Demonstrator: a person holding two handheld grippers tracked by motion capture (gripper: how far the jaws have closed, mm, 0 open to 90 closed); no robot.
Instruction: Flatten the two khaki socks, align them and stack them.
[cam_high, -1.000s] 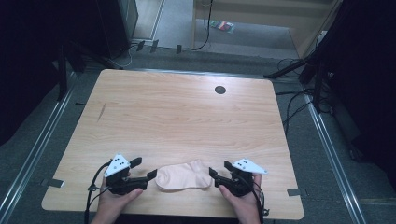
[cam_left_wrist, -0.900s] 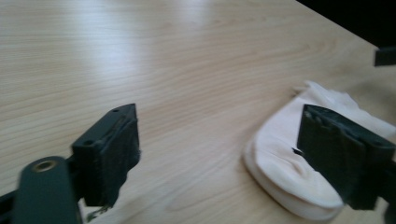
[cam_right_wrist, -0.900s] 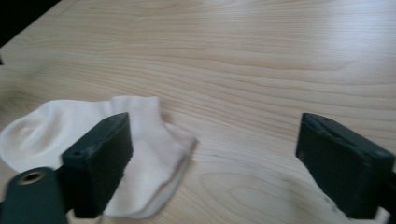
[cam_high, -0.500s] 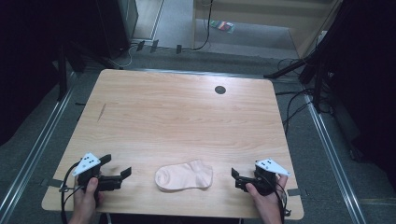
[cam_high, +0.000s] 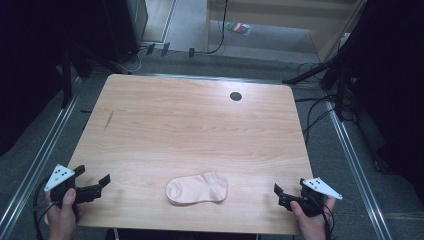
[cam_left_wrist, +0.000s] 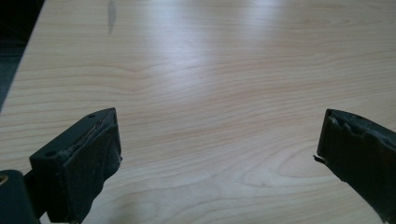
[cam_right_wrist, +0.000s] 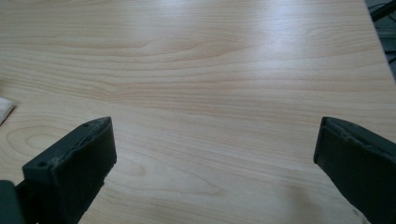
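Note:
A pale pink sock (cam_high: 196, 188) lies flat near the table's front edge, at the middle. My left gripper (cam_high: 92, 176) is at the front left corner, far to the left of the sock. It is open, its jaws have just been opening, and only bare wood shows between them (cam_left_wrist: 219, 126). My right gripper (cam_high: 280, 195) is at the front right corner, equally far from the sock. It too is open, having just been opening, with nothing between its jaws (cam_right_wrist: 215, 130). A sliver of the sock (cam_right_wrist: 4, 109) shows at the left edge of the right gripper view.
The wooden table (cam_high: 200, 125) has a dark round hole (cam_high: 235, 96) at the back right and a dark streak (cam_high: 108, 120) at the left. Metal rails (cam_high: 40, 155) run along both sides on the floor. Cables (cam_high: 315, 112) lie to the right.
Both grippers have moved outward from the sock's two ends to the table's front corners, and their jaws stand wider. The sock lies flat where it was.

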